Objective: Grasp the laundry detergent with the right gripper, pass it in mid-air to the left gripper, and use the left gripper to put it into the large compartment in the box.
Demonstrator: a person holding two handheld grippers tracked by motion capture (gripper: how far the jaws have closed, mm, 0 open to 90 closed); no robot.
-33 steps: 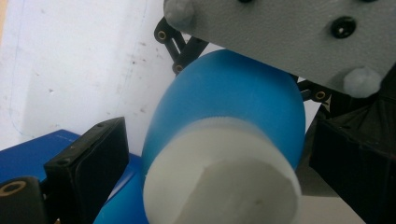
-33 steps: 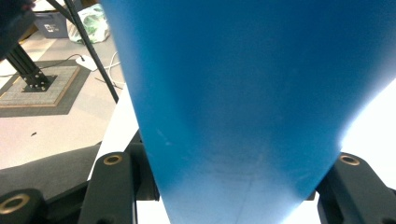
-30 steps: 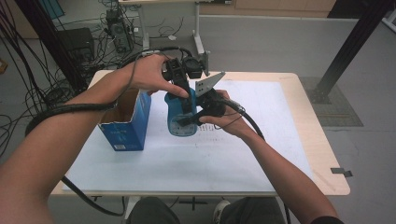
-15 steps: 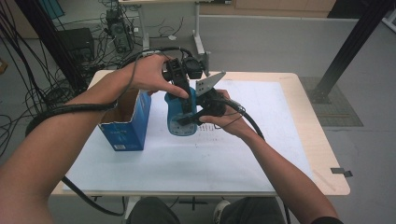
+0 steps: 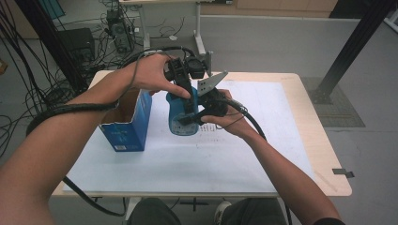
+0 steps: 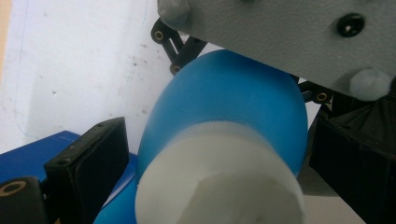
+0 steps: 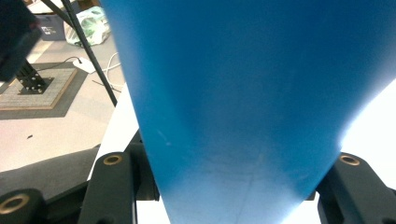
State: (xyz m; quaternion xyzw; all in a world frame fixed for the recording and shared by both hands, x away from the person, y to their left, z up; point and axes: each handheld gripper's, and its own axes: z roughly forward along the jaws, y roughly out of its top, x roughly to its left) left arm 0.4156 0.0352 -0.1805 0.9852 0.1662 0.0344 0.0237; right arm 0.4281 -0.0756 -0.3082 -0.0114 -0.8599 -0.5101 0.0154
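With the right tongs (image 5: 187,119) clamping the blue bottle (image 5: 180,115) and the left tongs (image 5: 187,96) gripping its white cap (image 6: 219,177), unscrewing seemingly comes next, needing 1 steady twist.

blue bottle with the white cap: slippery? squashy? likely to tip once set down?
The blue bottle has a smooth, rounded plastic body, so it is probably slick. The right gripper is clamped on its body with no visible denting, so the wall seems fairly stiff. It is tall and narrows toward the white cap, between the left gripper jaws, so it may tip if nudged.
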